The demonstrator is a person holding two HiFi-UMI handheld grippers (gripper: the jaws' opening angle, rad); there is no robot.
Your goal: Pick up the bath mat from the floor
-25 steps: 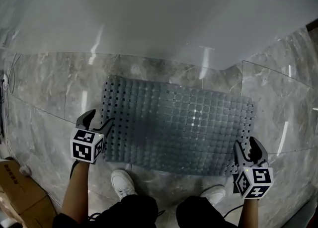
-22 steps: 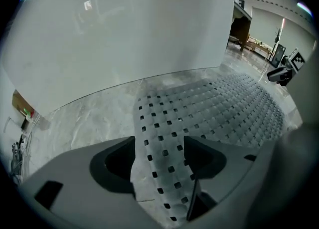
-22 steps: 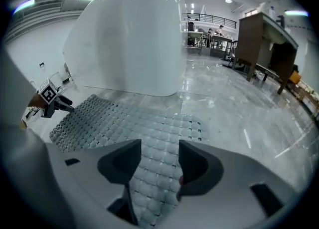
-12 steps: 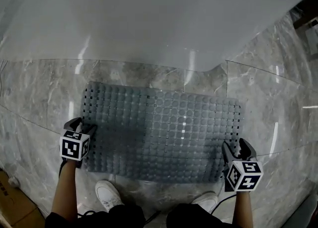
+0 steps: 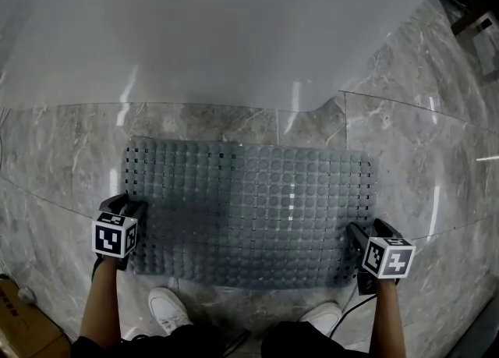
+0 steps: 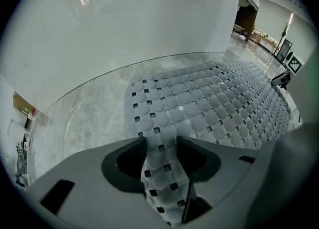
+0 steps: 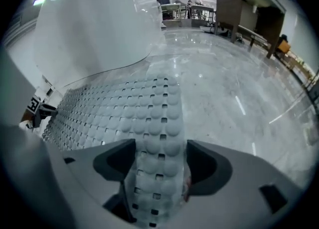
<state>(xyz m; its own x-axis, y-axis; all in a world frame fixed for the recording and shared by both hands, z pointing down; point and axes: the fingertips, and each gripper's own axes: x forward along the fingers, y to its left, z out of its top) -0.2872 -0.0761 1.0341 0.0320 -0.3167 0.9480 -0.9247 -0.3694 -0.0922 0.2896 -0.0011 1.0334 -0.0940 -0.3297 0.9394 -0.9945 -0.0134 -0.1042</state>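
The grey bath mat (image 5: pixel 249 208), studded with round bumps and square holes, lies flat on the marble floor in front of a white panel. In the head view my left gripper (image 5: pixel 125 205) sits at the mat's near-left corner and my right gripper (image 5: pixel 359 233) at its near-right corner. In the left gripper view the jaws (image 6: pixel 160 140) are closing, with a strip of the mat (image 6: pixel 214 98) running between them. I see no pad pressing it. In the right gripper view the jaws (image 7: pixel 160 145) are opening, and a strip of the mat (image 7: pixel 124 113) lies between them.
A tall white panel (image 5: pixel 234 29) rises right behind the mat. Grey marble floor (image 5: pixel 421 154) spreads to both sides. The person's white shoes (image 5: pixel 165 306) stand at the mat's near edge. A cardboard box (image 5: pixel 23 329) is at the near left. Desks (image 7: pixel 244 3) stand far off.
Both grippers have come in over the mat's near corners. The left jaws, wide apart and beside the mat's edge a second ago, now stand narrower around it. The mat stays on the floor.
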